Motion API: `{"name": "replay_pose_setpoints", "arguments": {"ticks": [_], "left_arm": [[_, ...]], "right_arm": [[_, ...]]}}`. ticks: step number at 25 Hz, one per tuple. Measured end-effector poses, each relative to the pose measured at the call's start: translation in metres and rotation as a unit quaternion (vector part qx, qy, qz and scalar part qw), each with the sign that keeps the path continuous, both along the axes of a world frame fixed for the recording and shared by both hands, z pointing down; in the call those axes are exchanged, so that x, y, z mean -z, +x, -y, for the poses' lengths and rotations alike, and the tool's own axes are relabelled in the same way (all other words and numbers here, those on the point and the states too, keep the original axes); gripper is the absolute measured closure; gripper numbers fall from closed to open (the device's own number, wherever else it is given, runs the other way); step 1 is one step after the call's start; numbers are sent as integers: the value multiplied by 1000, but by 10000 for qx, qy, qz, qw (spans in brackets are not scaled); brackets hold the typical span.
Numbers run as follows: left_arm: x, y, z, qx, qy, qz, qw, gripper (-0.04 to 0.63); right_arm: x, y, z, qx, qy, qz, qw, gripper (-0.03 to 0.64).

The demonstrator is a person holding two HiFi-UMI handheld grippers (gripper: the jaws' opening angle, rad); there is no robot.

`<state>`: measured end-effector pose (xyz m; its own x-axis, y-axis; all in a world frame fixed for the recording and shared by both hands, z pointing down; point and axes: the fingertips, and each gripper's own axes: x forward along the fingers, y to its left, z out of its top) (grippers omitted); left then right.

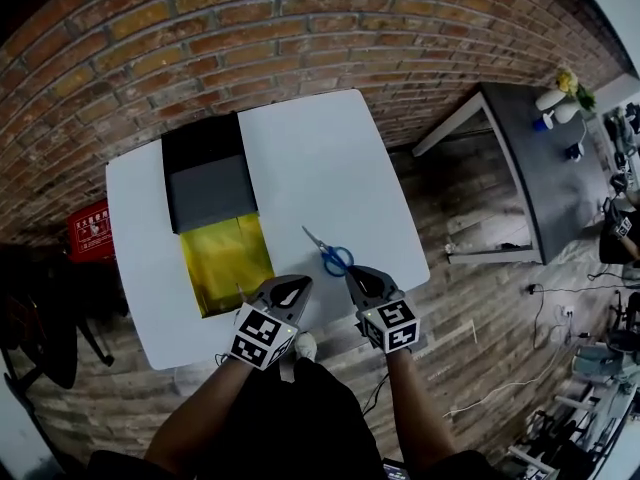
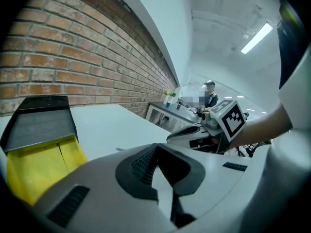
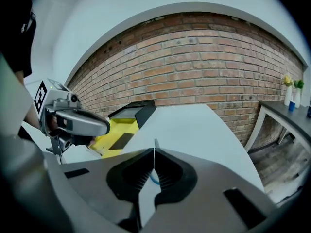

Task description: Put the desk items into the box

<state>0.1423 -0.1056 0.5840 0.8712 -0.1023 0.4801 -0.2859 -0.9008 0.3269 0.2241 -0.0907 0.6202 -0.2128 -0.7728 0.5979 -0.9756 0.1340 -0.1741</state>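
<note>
So both tongs are parked at the near edge of the table (image 1: 330, 148), and neither one is carrying anything. The left gripper (image 1: 292, 290) has its jaws pressed together at the tips, with only bare tabletop showing through the gap behind them. The right gripper (image 1: 362, 282) is also closed tip to tip and empty.

The only desk item I can spot is the scissors (image 1: 328, 251). They're lying flat just ahead of the right gripper, blue handles toward the person, blades pointing away. The box (image 1: 225, 258) sits to the left of them, lid flipped back toward the brick wall, yellow inside showing, and it looks empty from here.

What I'd worry about:
- The right jaws need to spread first. If they come down closed, they'd just shove the scissors along the table (which looks pretty slick).
- The scissors lie flat and thin, so a pinch on the blades could let them swivel or slip out on the way over.
- They're close to the near edge, so a bad nudge might send them off.
</note>
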Motion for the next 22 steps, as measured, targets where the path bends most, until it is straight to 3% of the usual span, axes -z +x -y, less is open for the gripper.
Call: {"name": "replay_pose_setpoints", "arguments": {"ticks": [7, 19, 22], "left_arm": [[-9, 12, 6, -89, 4, 79, 9999, 581], [-14, 14, 8, -34, -163, 72, 9998, 581], [-13, 15, 10, -11, -162, 15, 9999, 581]], "right_arm": [[-34, 4, 5, 442, -498, -453, 9968, 594], [-63, 0, 14, 707, -899, -551, 9919, 591], [-70, -2, 15, 826, -1003, -623, 9896, 551]]}}
